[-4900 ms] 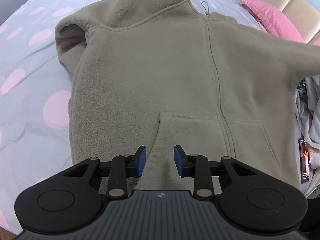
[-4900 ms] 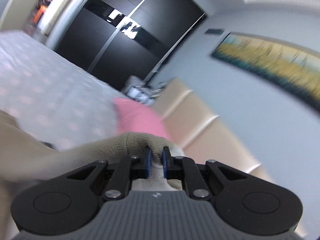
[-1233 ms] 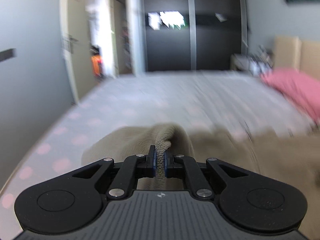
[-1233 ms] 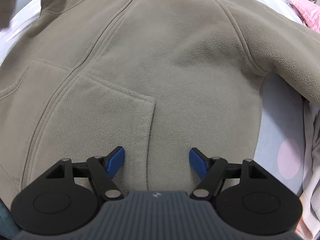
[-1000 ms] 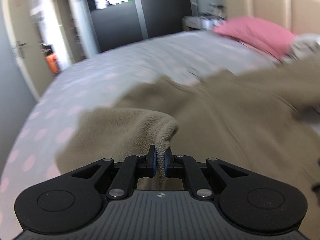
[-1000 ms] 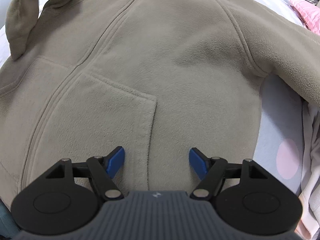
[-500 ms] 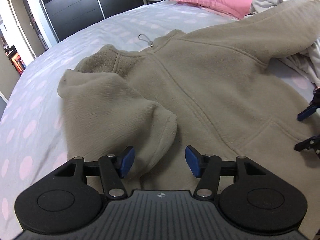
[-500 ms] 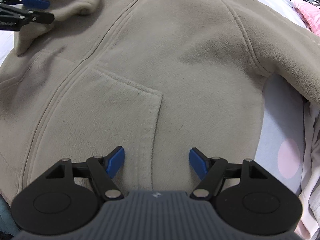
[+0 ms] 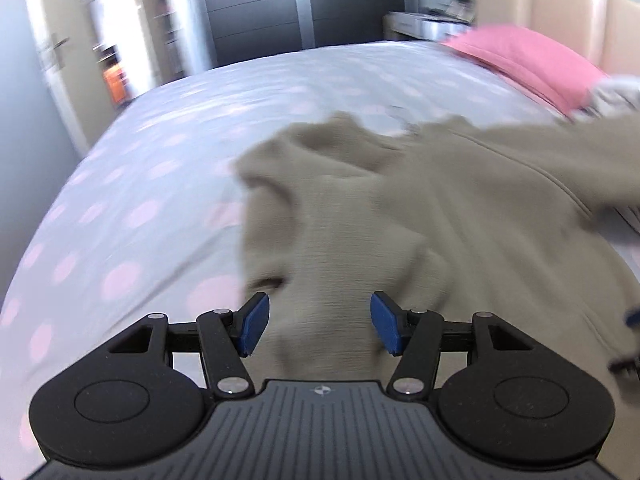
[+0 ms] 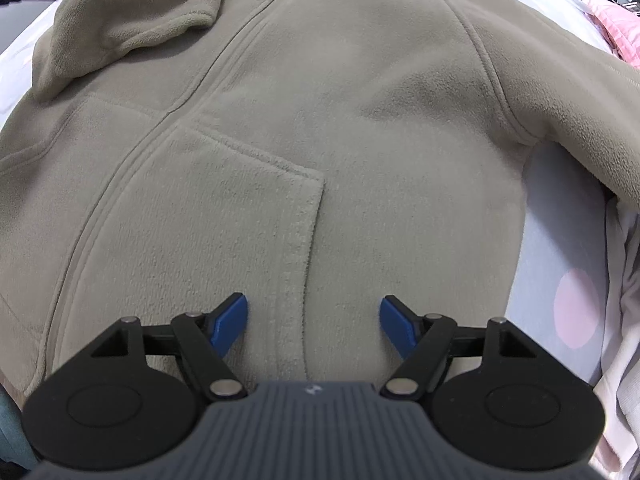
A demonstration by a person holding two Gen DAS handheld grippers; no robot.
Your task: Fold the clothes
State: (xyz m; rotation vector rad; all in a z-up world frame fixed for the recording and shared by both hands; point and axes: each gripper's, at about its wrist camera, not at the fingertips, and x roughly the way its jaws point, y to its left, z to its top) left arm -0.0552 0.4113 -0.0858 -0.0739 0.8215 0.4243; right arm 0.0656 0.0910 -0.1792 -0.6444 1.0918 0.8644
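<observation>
A tan fleece zip hoodie lies face up on the bed. One sleeve is folded in over the chest at the upper left of the right wrist view. My right gripper is open and points steeply down over the pocket edge, gripping nothing. The left wrist view is motion-blurred. There my left gripper is open above the folded sleeve, and its pads do not press the fleece. The other sleeve stretches away to the right.
The sheet is pale with pink dots. A pink pillow rests against a beige headboard. Rumpled white clothes lie right of the hoodie. A dark wardrobe and a doorway stand beyond the bed.
My left gripper let go of the sleeve cuff, which now lies folded over the hoodie's front, and has drawn back from it. The right gripper has stayed still and open.
</observation>
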